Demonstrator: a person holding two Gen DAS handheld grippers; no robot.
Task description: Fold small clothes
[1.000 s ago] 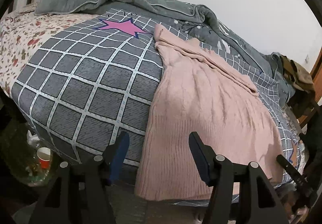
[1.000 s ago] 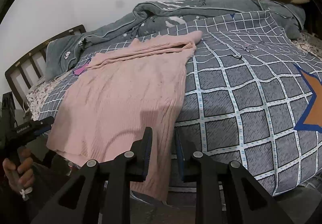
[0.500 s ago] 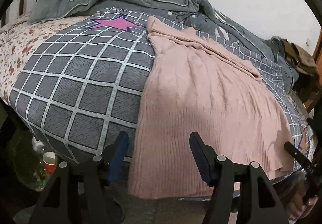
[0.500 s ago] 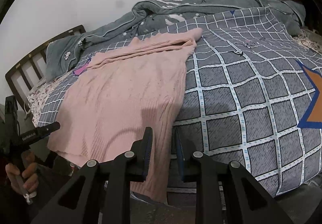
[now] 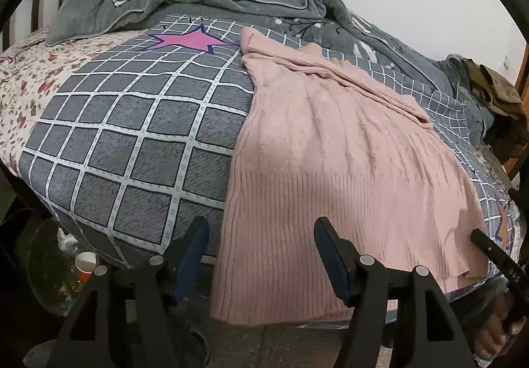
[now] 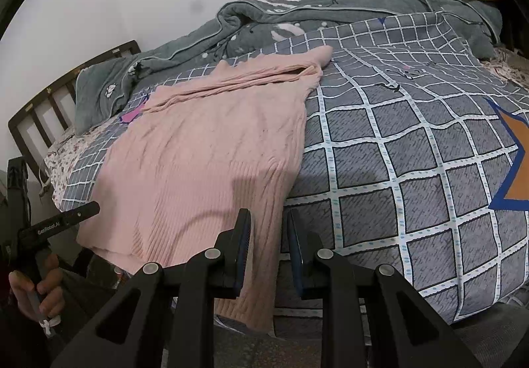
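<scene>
Both grippers hover before pink sweater (image 5: 330, 169) hem, none touching.

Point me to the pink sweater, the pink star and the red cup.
pink sweater (image 5: 330, 150), left wrist view, middle of its cable-knit body.
pink star (image 5: 185, 41), left wrist view, centre of the print.
red cup (image 5: 85, 264), left wrist view, its rim.
</scene>
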